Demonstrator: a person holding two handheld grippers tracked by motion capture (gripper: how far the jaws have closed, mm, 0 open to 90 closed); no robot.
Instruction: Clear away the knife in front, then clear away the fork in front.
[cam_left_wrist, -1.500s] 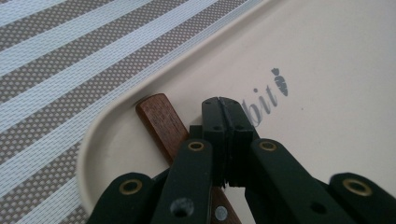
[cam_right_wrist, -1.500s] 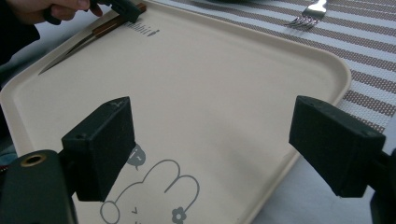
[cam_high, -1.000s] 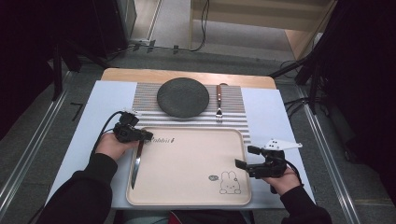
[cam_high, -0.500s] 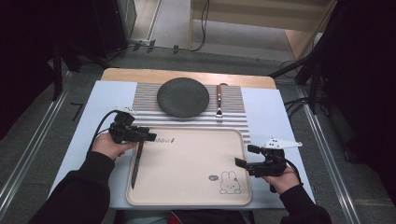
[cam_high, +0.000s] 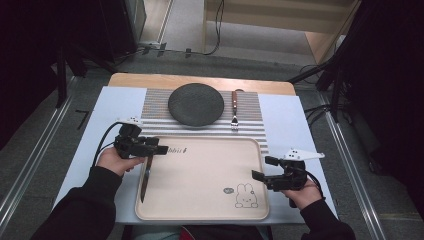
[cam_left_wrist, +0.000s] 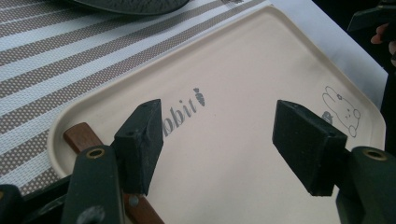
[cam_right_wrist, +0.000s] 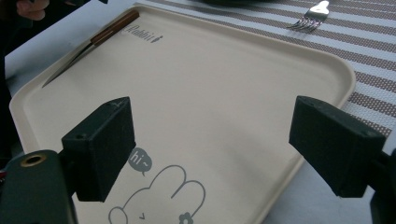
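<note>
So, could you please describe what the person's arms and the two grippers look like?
Both forearms wear dark sleeves. The left gripper and right gripper are black, each with a pale three-cornered plate on top and a black cable trailing from it. Up close, the jaws end in blocky black pads, and brass-coloured eyelets sit in the jaw arms behind them.

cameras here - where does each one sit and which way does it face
High view: above the person's side, looking forward and down on the tray, knife, plate and fork; forearms, left gripper, right gripper.
Left gripper view: rides the left gripper, facing across the tray; its open jaws.
Right gripper view: rides the right gripper, facing the tray's far rim; its open jaws.
Shared: both gripper views show the knife and the tray's rabbit drawing.
</note>
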